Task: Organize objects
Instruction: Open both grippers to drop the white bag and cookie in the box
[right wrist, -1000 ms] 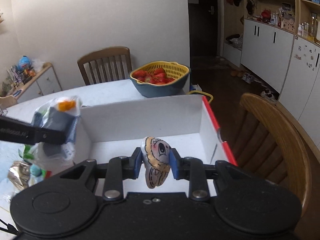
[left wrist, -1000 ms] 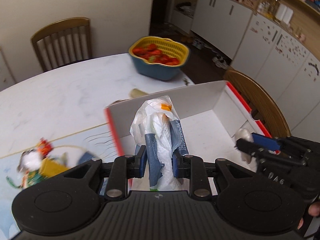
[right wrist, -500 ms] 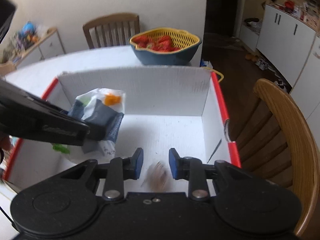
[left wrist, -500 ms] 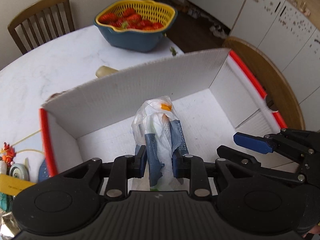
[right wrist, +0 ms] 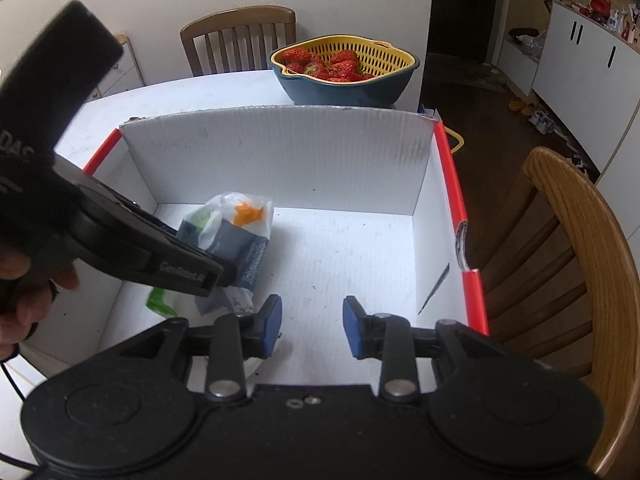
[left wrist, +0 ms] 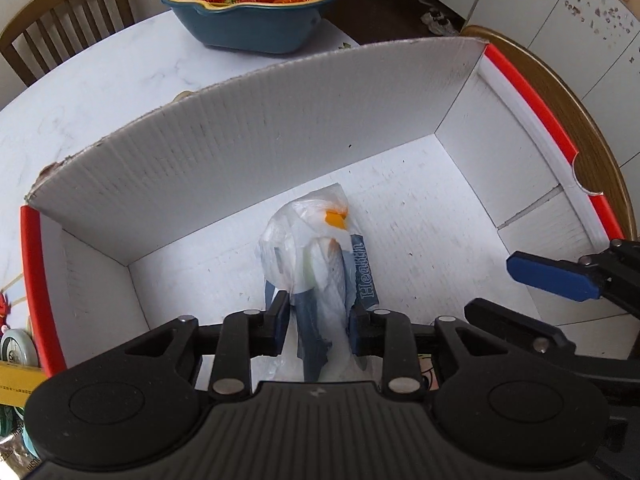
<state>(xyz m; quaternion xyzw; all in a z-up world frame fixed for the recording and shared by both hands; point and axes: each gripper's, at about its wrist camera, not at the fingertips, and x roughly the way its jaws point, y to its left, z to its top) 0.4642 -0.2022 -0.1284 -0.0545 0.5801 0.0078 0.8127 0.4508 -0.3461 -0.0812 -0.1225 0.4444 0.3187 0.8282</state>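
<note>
My left gripper [left wrist: 318, 316] is shut on a white and blue plastic packet [left wrist: 320, 264] with an orange patch and holds it inside the white cardboard box [left wrist: 256, 152] with red edges. The packet [right wrist: 236, 240] and the left gripper [right wrist: 218, 276] also show in the right wrist view, low over the box floor at the left. My right gripper [right wrist: 312, 326] is open and empty above the box floor [right wrist: 360, 256]. Its blue pad [left wrist: 552, 274] shows at the right of the left wrist view. A small printed item [left wrist: 426, 370] peeks out beneath the left gripper.
A blue and yellow basket of strawberries [right wrist: 344, 68] stands on the white table [left wrist: 100, 88] behind the box. Wooden chairs stand at the far side [right wrist: 240, 36] and the right [right wrist: 576, 248]. Small toys [left wrist: 14, 352] lie left of the box.
My right gripper has opened and let go of the small printed toy, which dropped into the box. My left gripper has carried the packet over the box wall and down inside.
</note>
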